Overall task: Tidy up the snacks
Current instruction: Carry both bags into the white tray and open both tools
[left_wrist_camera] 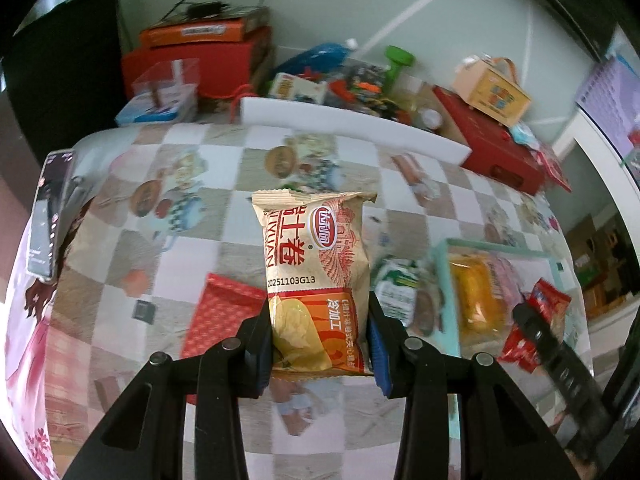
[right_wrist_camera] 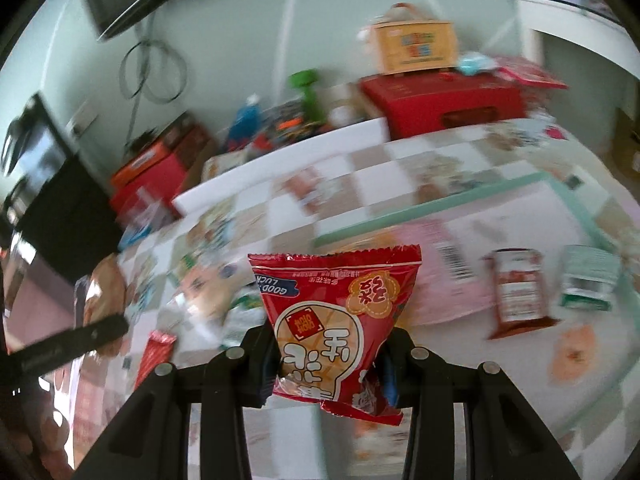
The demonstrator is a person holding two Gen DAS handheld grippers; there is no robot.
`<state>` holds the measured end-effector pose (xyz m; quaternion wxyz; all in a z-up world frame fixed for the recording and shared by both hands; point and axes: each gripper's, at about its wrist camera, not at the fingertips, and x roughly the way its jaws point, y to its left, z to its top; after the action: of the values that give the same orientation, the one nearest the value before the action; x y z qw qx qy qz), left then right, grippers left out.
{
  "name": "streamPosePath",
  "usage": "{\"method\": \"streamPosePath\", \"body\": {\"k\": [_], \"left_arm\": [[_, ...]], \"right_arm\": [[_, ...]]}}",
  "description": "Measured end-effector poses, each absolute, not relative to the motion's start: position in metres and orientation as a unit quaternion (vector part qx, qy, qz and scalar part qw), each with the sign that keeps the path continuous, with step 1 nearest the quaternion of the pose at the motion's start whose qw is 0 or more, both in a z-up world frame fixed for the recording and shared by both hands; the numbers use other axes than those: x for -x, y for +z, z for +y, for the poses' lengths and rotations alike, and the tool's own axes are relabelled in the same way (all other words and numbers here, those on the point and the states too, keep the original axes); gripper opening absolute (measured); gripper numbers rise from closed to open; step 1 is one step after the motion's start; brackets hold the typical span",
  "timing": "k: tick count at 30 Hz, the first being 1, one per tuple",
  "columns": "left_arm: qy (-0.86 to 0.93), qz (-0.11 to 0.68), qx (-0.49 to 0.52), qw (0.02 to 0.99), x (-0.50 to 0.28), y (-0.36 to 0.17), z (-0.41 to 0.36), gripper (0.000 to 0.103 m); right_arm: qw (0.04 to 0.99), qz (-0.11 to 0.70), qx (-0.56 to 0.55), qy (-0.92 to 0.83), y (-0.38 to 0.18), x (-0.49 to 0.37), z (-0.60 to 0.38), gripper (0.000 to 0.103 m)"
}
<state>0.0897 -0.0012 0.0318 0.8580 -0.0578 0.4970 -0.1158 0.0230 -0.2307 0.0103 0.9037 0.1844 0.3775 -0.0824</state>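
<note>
Above the checkered surface (left_wrist_camera: 224,248), left gripper (left_wrist_camera: 320,344) clenched on tan snack packet (left_wrist_camera: 316,264), right gripper (right_wrist_camera: 332,364) clenched on red snack packet (right_wrist_camera: 340,320). Both look light, crinkly, crushable; hold lower sides, gently.

Checked tablecloth (left_wrist_camera: 224,200), white foam strip (left_wrist_camera: 352,128), phone (left_wrist_camera: 50,212), green dumbbell (left_wrist_camera: 396,62), red boxes (left_wrist_camera: 492,148).

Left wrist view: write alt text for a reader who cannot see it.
The left gripper is shut on a beige and orange snack packet, held above a checked tablecloth. A red patterned packet lies on the cloth at left, a mint-rimmed tray of snacks at right, and boxes crowd the far edge.
</note>
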Motion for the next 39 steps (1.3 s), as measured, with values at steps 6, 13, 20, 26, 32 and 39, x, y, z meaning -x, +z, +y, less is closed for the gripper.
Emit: {"method": "streamPosePath", "body": {"k": [6, 13, 20, 26, 32, 39], "left_arm": [[-0.148, 0.496, 0.034, 0.855, -0.079, 0.035, -0.04, 0.041], [-0.194, 0.496, -0.005, 0.846, -0.061, 0.035, -0.094, 0.041], [-0.242, 0.499, -0.028, 0.832, -0.044, 0.029, -0.147, 0.041], [-0.258, 0.504, -0.047, 0.823, -0.039, 0.018, -0.176, 0.041], [-0.266, 0.508, -0.065, 0.817, -0.037, 0.008, -0.2, 0.041], [-0.271, 0.516, -0.091, 0.808, -0.035, -0.009, -0.222, 0.041]], "right_arm": [[0.897, 0.359, -0.218, -0.139, 0.015, -0.002, -0.284, 0.042], [0.883, 0.353, -0.254, -0.179, 0.009, 0.016, -0.328, 0.042], [0.881, 0.341, -0.26, -0.201, 0.009, 0.024, -0.352, 0.043], [0.879, 0.34, -0.259, -0.21, 0.006, 0.024, -0.367, 0.043], [0.88, 0.339, -0.262, -0.204, 0.003, 0.018, -0.378, 0.043], [0.885, 0.334, -0.26, -0.193, -0.001, 0.01, -0.387, 0.043]]}}
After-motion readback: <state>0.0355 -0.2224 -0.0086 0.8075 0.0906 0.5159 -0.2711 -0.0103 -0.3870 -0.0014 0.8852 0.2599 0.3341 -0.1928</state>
